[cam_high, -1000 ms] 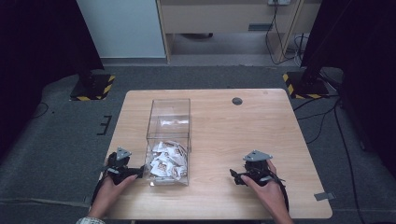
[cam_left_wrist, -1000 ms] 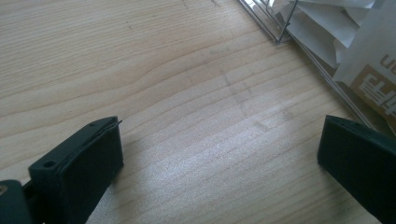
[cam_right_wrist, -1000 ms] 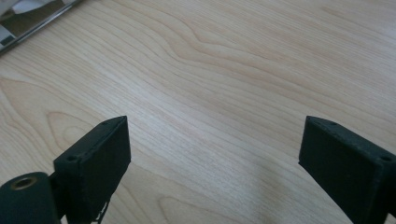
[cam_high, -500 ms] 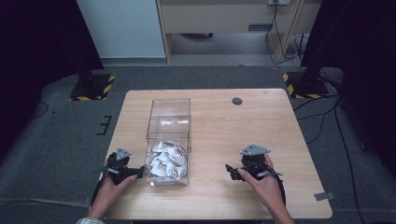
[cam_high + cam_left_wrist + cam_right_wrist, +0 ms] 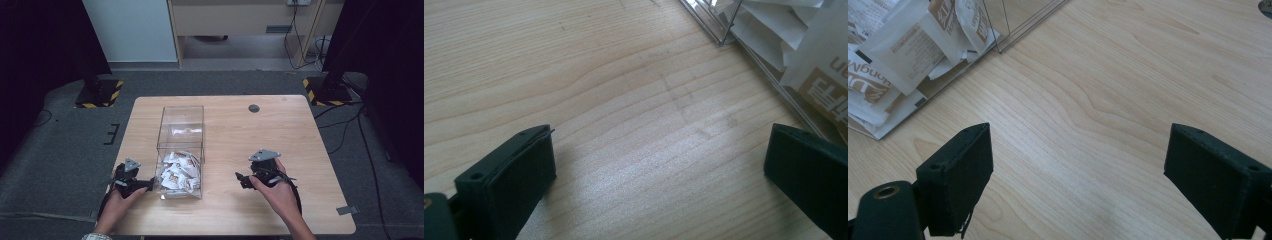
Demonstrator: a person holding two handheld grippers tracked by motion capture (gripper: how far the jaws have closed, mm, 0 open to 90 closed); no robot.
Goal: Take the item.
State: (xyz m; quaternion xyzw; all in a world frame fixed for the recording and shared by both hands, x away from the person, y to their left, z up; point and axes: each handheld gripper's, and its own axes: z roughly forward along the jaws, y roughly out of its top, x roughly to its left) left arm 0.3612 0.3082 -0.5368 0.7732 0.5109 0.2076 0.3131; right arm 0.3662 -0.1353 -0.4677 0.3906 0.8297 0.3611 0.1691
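Wooden table (image 5: 280,140): packets (image 5: 177,170) lay untouched in clear box (image 5: 181,125); left gripper (image 5: 146,185) and right gripper (image 5: 240,179) flanked it, jaws spread, empty.

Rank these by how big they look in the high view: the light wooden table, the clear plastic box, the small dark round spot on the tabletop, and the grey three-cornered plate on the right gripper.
1. Light wooden table
2. Clear plastic box
3. Grey three-cornered plate on the right gripper
4. Small dark round spot
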